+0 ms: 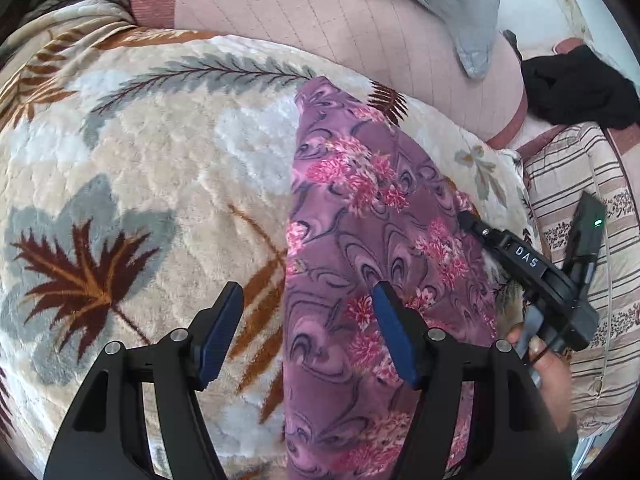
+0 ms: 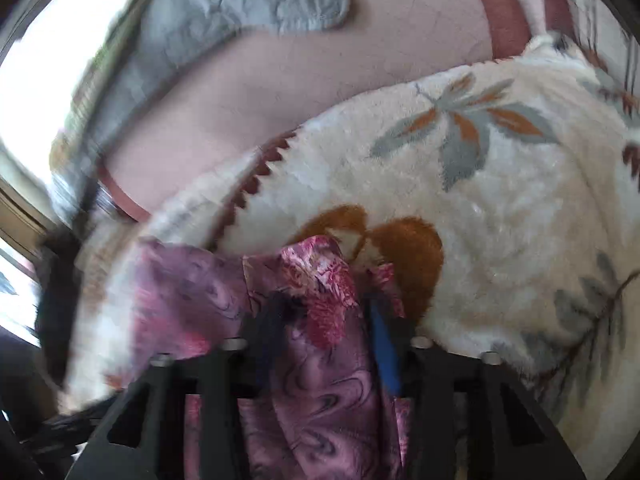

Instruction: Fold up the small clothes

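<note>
Garment: purple floral cloth [image 1: 372,248], folded into a long strip, lying on the plush leaf-print blanket [image 1: 152,184]; its left edge is straight, the far end comes to a point near the blanket's edge.
Left gripper [image 1: 308,332]: jaws wide apart, nothing between the blue pads; it hovers over the strip's left edge, one finger above the blanket, the other above the cloth.
Right gripper [image 2: 328,340]: fingers drawn in on a bunched fold of the purple cloth [image 2: 320,280], fabric pinched between them; view blurred. From the left camera it sits at the strip's right edge.
Hand: the person's fingers [image 1: 536,352] wrap the right gripper's handle.
Surroundings: pink quilted cover [image 1: 320,28] beyond the blanket, grey cloth [image 1: 452,4] on it, black garment [image 1: 580,88] far right, striped pillow [image 1: 576,200] beside the blanket.
</note>
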Motion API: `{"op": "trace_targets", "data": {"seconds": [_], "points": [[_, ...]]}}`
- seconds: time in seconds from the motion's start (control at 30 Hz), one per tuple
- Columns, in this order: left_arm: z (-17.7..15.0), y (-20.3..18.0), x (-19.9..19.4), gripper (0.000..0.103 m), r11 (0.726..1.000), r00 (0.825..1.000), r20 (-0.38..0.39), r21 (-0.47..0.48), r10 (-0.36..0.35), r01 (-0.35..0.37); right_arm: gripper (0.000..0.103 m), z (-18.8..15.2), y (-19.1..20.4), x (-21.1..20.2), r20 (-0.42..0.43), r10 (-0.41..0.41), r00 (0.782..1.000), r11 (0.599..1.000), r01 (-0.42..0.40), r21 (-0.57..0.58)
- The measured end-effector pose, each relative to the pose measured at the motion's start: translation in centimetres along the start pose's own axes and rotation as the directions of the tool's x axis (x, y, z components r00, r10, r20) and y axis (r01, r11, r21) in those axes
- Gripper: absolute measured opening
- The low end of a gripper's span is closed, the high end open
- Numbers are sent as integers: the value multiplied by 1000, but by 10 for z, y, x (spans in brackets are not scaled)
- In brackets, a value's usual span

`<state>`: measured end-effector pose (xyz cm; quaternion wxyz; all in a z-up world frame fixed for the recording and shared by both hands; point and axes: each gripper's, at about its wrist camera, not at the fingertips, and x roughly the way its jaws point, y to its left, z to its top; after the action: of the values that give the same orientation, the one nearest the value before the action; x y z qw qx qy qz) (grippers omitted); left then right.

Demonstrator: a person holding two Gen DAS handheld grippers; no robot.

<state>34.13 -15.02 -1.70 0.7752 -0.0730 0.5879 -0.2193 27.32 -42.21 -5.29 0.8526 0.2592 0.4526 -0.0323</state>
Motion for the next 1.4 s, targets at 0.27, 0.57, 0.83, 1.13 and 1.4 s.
{"op": "trace_targets", "data": {"seconds": [0.27,0.57,0.83,1.13,1.4], "points": [[5,-4,24,77,995,996,-1,37,92,-92,4,-6,-37,-3,-7,-10,1000,993,11,121],[-27,-4,0,76,999,999,25,45,24,-25,14,-58,-17,-36,-24,189,982,981,-190,-30],[-32,10,-13,76,999,1000,10,26,-21,21,57,-56,-67,-74,63,182,981,967,-191,171],[-46,8,15,86,970,969,-81,-85,-233,226,65,-72,-41,-31,-99,404,910,912,-392,118],[-44,-12,8,25,986,989,-38,-93,-142,138,30,-72,-9,-44,-69,252,965,967,-254,-33]]}}
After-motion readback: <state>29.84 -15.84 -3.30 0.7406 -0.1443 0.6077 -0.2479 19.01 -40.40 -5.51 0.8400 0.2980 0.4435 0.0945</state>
